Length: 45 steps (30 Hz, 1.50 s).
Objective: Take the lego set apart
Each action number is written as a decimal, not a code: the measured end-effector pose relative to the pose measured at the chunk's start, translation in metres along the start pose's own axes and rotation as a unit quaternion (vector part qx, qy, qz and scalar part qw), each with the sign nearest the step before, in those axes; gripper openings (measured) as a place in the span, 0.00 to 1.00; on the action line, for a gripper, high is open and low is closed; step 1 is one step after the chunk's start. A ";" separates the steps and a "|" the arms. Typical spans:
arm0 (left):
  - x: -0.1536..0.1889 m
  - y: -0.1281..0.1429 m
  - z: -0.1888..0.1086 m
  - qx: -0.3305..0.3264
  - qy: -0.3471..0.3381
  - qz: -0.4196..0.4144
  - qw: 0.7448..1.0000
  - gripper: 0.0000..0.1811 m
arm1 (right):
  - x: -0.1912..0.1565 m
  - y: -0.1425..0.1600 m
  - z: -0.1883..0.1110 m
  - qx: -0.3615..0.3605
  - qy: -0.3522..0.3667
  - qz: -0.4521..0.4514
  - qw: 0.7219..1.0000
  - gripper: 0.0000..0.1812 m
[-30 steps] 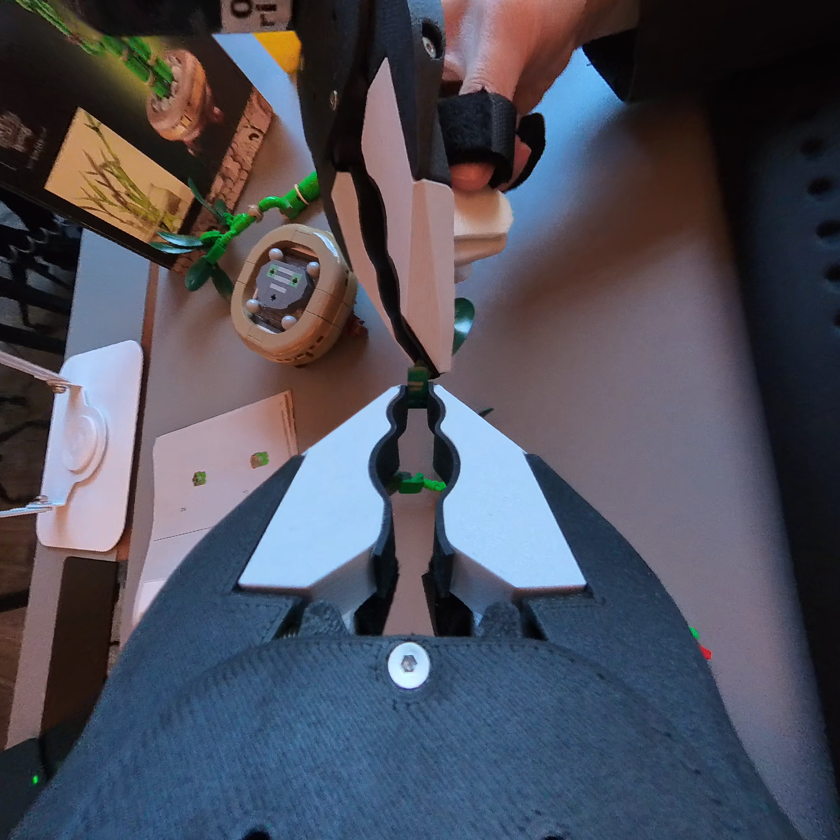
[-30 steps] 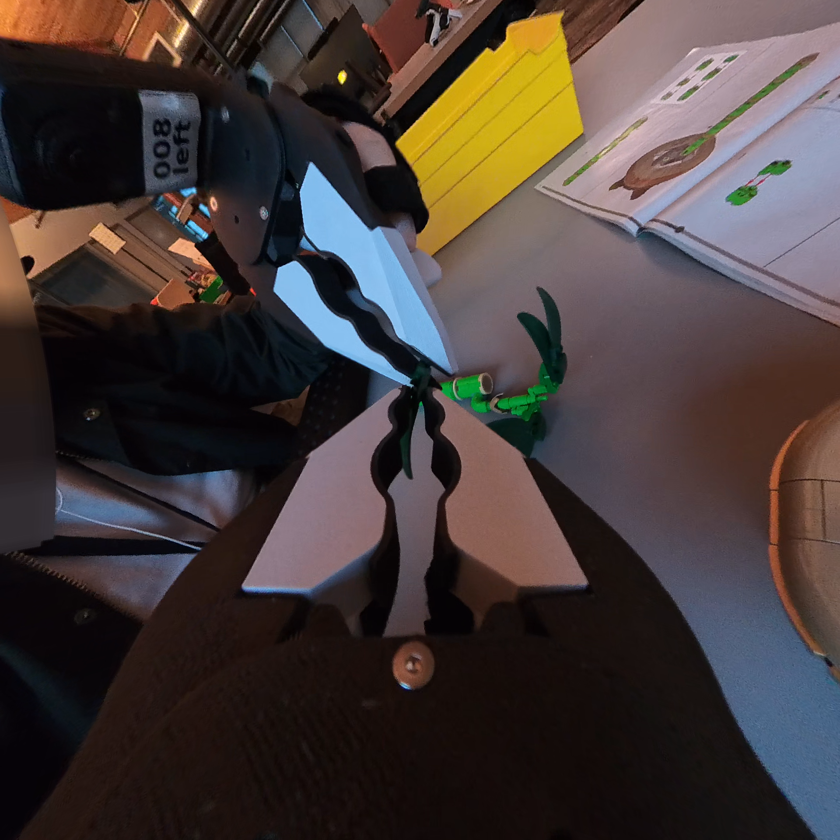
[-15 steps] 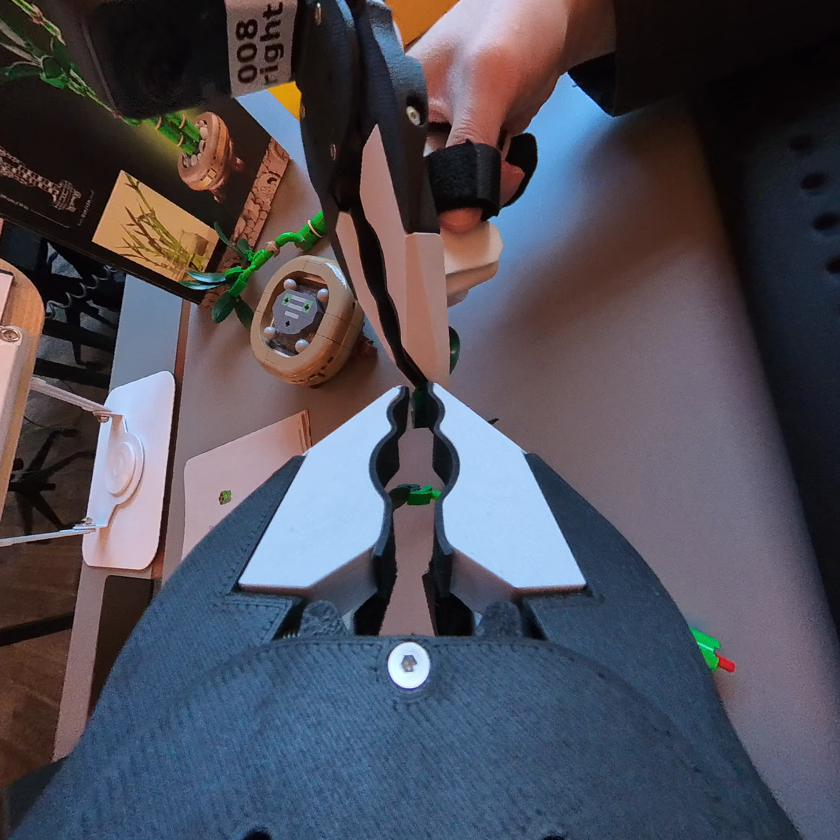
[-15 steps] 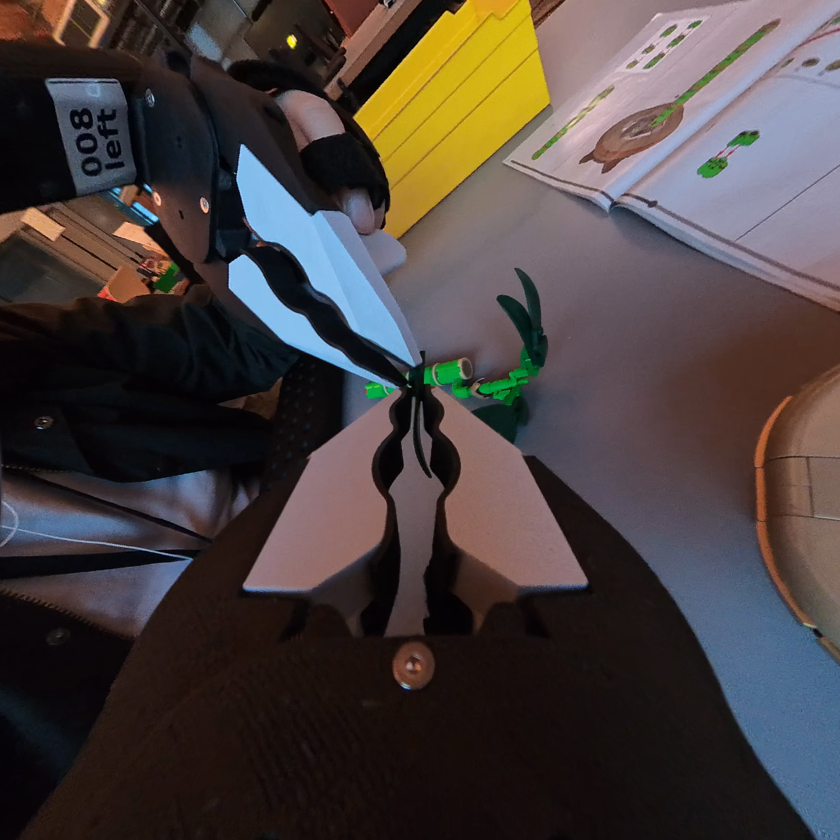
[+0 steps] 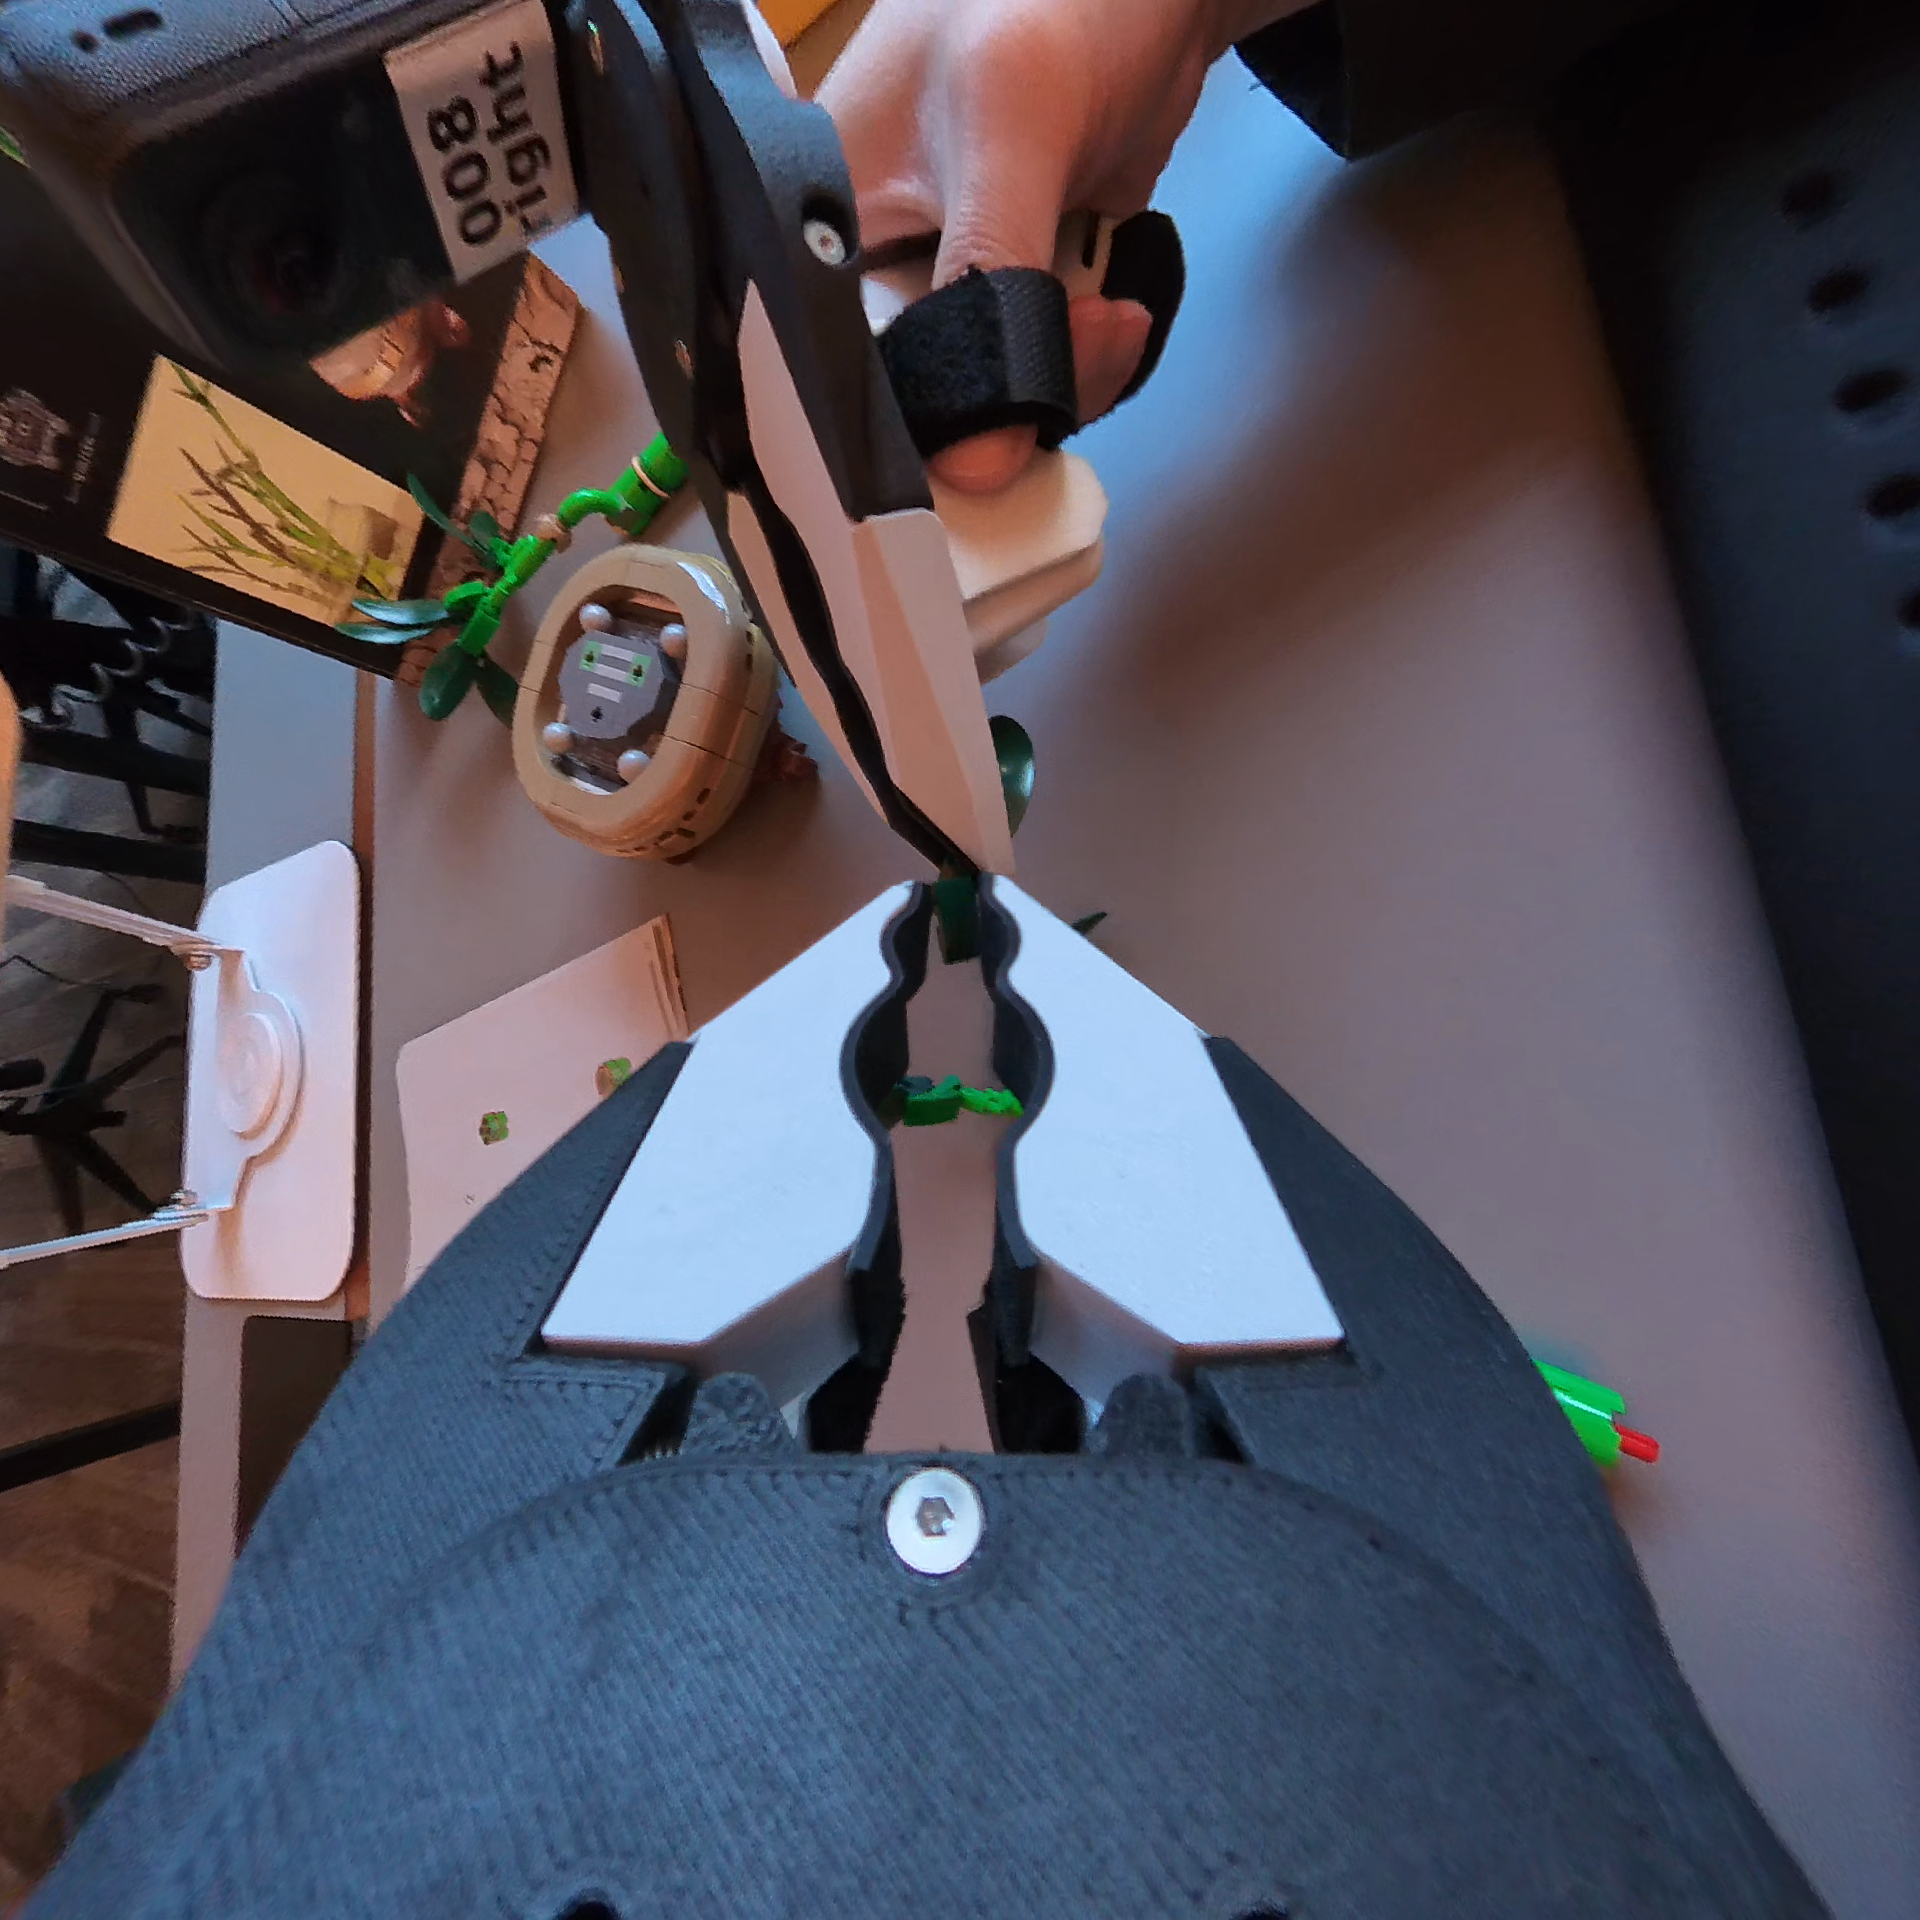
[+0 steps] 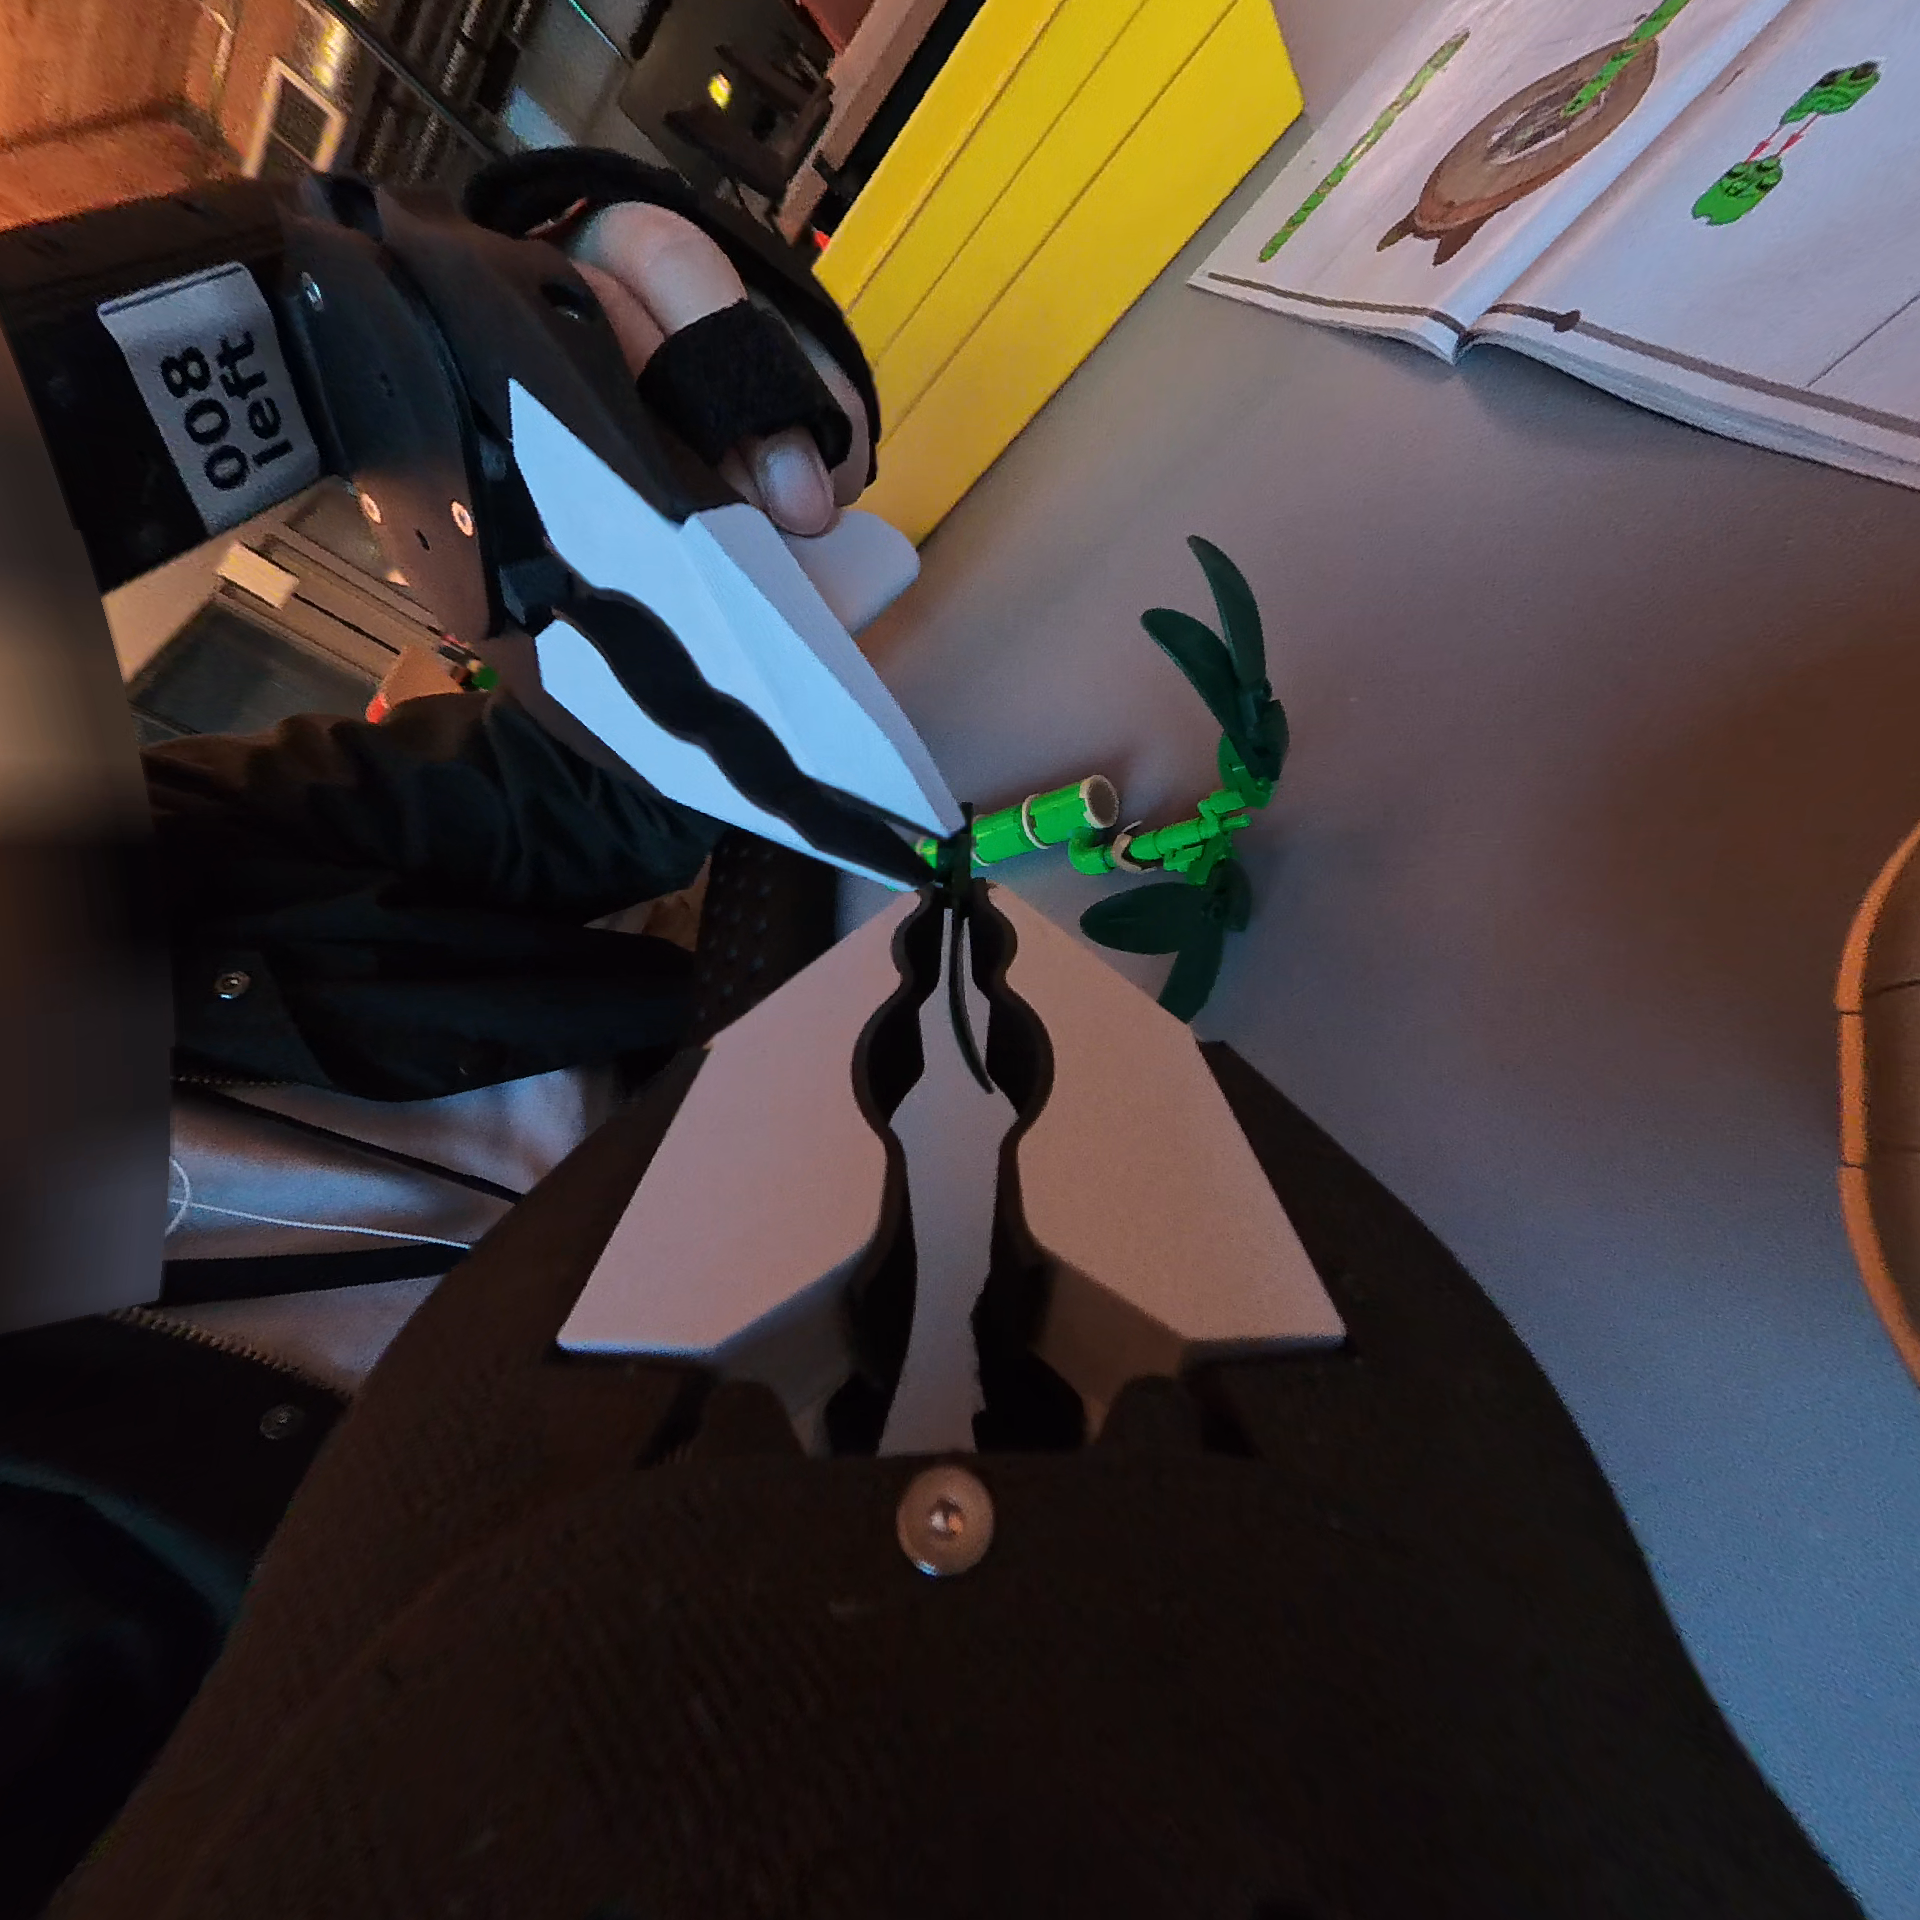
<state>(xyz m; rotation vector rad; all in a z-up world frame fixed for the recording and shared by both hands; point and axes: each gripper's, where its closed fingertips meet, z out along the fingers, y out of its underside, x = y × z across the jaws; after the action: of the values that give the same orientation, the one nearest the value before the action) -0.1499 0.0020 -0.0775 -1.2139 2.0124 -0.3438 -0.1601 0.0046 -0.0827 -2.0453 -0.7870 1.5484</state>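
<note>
Where both tools meet tip to tip above grey table (image 5: 1351,831), clamped from opposite sides on one small lego sprig, clear of the surface.

At left gripper (image 5: 956,902): jaws closed on green stem piece (image 5: 956,914), pinched at the very tips. Seen from the right wrist view at (image 6: 925,862), reaching in from upper left, with person's finger strapped on its trigger.

At right gripper (image 6: 951,914): jaws closed on dark green leaf (image 6: 961,987), with the leaf blade trailing back between the fingers. Seen from the left wrist view at (image 5: 971,857), descending from above.

Cannot tell whether leaf and stem piece are joined or already parted at the contact point.

Elsewhere on table:
- Loose stem section with leaves (image 6: 1143,831), lying flat just beyond the tips.
- Tan lego pot (image 5: 644,717), tipped on its side, underside facing camera.
- Second leafy stem (image 5: 488,603), beside pot, touching product box (image 5: 260,468).
- Open instruction booklet (image 6: 1662,208), near yellow box (image 6: 1039,260).
- Small green piece with red tip (image 5: 1590,1418), well apart at right edge.
</note>
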 end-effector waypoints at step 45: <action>-0.010 -0.009 -0.008 0.041 0.007 -0.042 0.998 0.04 | -0.017 -0.015 -0.010 0.051 -0.088 0.053 0.993 0.02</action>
<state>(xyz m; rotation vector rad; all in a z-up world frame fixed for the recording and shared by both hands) -0.1468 0.0046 -0.0626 -1.2511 1.9436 -0.4723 -0.1563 0.0037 -0.0587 -1.9230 -0.6570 1.8094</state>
